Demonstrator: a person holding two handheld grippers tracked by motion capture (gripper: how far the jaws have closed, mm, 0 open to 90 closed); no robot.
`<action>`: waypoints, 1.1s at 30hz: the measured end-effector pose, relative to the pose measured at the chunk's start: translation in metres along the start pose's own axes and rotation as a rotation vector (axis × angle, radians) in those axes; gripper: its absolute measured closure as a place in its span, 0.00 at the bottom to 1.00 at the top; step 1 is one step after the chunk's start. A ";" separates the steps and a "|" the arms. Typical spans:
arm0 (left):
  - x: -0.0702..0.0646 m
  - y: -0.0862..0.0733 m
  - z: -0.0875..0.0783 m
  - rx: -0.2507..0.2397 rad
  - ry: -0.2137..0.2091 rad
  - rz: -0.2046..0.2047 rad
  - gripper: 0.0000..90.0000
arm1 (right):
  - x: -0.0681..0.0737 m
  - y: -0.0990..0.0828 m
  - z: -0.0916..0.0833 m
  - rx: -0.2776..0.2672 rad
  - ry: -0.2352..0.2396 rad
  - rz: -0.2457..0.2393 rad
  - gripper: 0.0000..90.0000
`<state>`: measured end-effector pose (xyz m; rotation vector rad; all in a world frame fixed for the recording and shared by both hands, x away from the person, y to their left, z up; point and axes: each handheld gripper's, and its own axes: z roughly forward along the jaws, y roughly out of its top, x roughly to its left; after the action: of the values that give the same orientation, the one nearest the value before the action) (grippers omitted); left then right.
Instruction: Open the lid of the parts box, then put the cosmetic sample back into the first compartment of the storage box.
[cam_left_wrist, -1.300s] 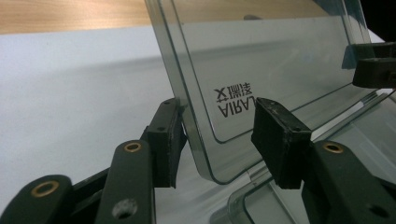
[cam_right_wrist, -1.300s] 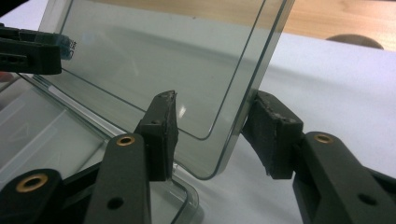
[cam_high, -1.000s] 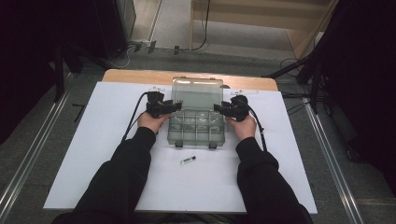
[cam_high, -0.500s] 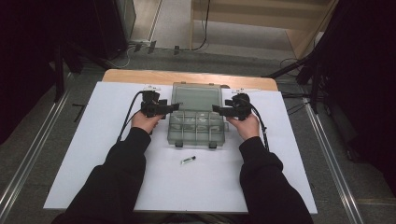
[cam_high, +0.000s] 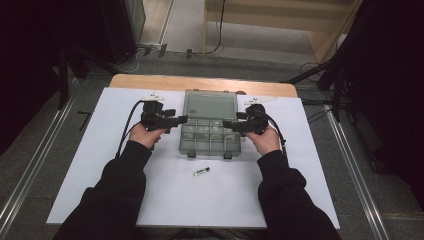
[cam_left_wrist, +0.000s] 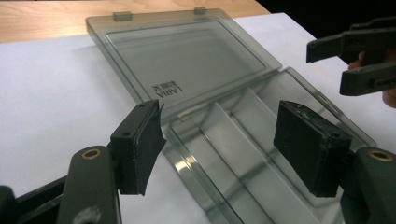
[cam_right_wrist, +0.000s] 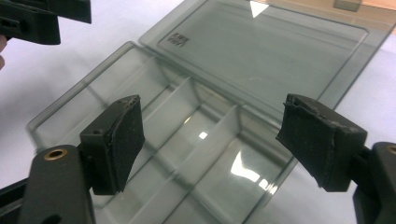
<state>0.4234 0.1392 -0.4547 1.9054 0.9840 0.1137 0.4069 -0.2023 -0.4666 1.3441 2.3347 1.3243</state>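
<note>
A clear grey compartment box (cam_high: 210, 134) lies open in the middle of the white sheet (cam_high: 100, 165) that covers the tabletop (cam_high: 200, 82). Its lid (cam_high: 210, 105) is folded flat back toward the far edge, and its divided tray faces up on the near side. In the gripper views the tray's compartments (cam_right_wrist: 187, 154) look bare, though glare on the plastic makes that hard to tell for sure.

The left claw (cam_high: 181, 119) hangs just over the left wall of the tray, pointing right. Its jaws have just been opening, and they now stand wide apart with nothing between the pads (cam_left_wrist: 140, 144); the tray and lid hinge lie beneath them. The right claw (cam_high: 229, 123) hangs over the tray's right wall, pointing left, so the two claws face each other across the box. Its jaws have likewise just been opening and are released, gripping nothing; its pads (cam_right_wrist: 116, 140) stand above the compartments without touching them.

A small green-tipped item (cam_high: 201, 171) lies on the sheet near the person, just in front of the box's front latches and apart from both hands.
</note>
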 end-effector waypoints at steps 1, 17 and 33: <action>-0.001 -0.001 -0.001 0.006 -0.002 0.007 0.36 | 0.003 -0.001 -0.002 0.001 0.005 -0.010 0.27; -0.017 -0.024 -0.030 0.026 -0.040 0.047 0.36 | 0.034 -0.022 -0.024 0.030 0.069 -0.071 0.28; -0.027 -0.046 -0.045 0.053 -0.057 0.085 0.36 | 0.048 -0.040 -0.037 0.056 0.112 -0.097 0.28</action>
<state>0.3576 0.1631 -0.4580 1.9889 0.8764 0.0828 0.3345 -0.1981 -0.4605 1.1825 2.4935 1.3487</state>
